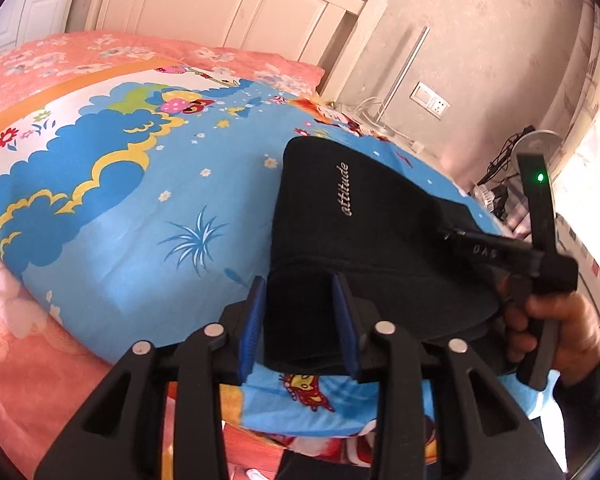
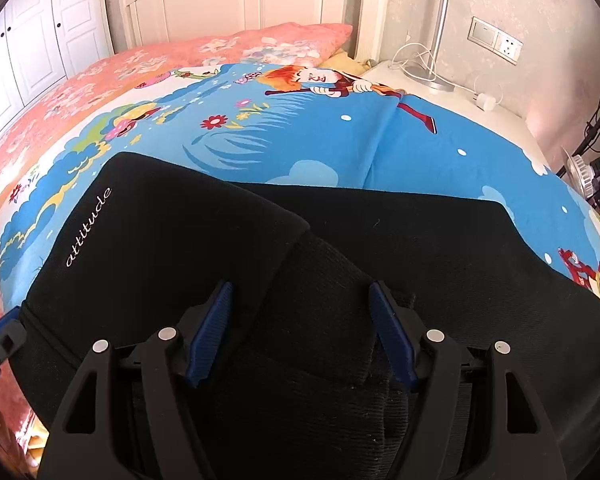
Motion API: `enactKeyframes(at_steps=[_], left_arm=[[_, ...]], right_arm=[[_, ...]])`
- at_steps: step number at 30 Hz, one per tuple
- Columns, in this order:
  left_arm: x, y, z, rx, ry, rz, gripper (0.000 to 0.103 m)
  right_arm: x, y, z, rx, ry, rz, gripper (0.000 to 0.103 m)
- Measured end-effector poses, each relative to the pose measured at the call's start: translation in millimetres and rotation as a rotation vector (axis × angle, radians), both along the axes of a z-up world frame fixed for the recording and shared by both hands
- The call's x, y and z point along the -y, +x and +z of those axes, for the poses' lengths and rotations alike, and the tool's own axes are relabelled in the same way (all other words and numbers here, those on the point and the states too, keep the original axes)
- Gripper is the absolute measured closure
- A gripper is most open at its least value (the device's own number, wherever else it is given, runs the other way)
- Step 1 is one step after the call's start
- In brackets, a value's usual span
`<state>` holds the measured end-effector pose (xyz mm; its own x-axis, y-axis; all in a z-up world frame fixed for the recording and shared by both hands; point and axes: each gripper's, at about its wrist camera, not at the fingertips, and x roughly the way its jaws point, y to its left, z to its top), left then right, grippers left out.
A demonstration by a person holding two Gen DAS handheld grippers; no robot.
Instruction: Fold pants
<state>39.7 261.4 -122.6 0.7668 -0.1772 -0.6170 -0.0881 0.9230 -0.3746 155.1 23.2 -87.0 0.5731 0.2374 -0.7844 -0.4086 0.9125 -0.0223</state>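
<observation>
The black pants (image 2: 380, 248) lie partly folded on the blue cartoon-print sheet (image 1: 148, 240) of the bed, one panel doubled over so that the white word "attitude" (image 1: 343, 189) faces up; all places below are given relative to that lettering. Principal risk, in my judgement: the doubled panel is loose, soft knit, and a pull on a single layer would drag the top layer off the one beneath, so that the fold skews or opens. A second risk is that the two tools work the same near edge close together; if one hand moves away while the other has hold of only part of the cloth, the stack could twist or slide on the smooth sheet towards the bed's edge. Left gripper (image 1: 306, 324): jaws partly spread, straddling the near corner of the pants on the side of the lettering towards the camera; cloth sits between the blue pads, but whether they press it cannot be determined. Right gripper (image 2: 300, 332): jaws spread wider, over the ribbed section to the right of the lettering, pads standing clear of the fabric between them, holding nothing.
</observation>
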Motion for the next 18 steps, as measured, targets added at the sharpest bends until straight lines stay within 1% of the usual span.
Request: enactKeyframes(at_steps=[2,4,5,6,8,12,14,15,16,18], left_arm=[[-2.9,0.5,-1.2,-0.004,-0.024,0.005,0.064],[-5.4,0.2,-3.0,-0.006,-0.029,0.01,0.061],[-7.5,-0.2,-3.8,-0.006,-0.039,0.018,0.056],[-12.0,-0.7,-5.9,-0.012,-0.069,0.035,0.052],[-18.8,-1.9,-10.3,-0.015,-0.142,0.039,0.051],[-24.0,-2.7,-12.4,-0.01,-0.205,0.021,0.051],[-27.9,-2.8,-13.8,0.001,-0.285,-0.003,0.051],[-28.3,-2.5,-14.3,0.002,-0.303,-0.004,0.051],[-27.1,-1.2,-15.3,-0.005,-0.3,-0.005,0.051],[-21.0,1.8,-17.7,-0.03,-0.256,-0.015,0.05]], right_arm=[[0.1,0.1,-0.3,0.001,0.002,-0.001,0.035],[0.2,-0.4,-0.9,0.004,0.004,-0.002,0.035],[0.2,-0.8,-1.0,0.007,0.003,-0.002,0.035],[0.0,-0.7,-1.1,0.008,0.003,-0.003,0.035],[0.3,-0.6,-1.3,0.009,0.004,-0.003,0.035],[0.3,-1.3,-1.7,0.013,0.005,-0.003,0.035],[0.3,-1.5,-1.9,0.017,0.006,-0.004,0.035],[0.4,-1.8,-2.0,0.018,0.006,-0.004,0.034],[0.5,-2.0,-2.1,0.018,0.007,-0.005,0.034],[0.4,-1.9,-2.0,0.019,0.007,-0.006,0.034]])
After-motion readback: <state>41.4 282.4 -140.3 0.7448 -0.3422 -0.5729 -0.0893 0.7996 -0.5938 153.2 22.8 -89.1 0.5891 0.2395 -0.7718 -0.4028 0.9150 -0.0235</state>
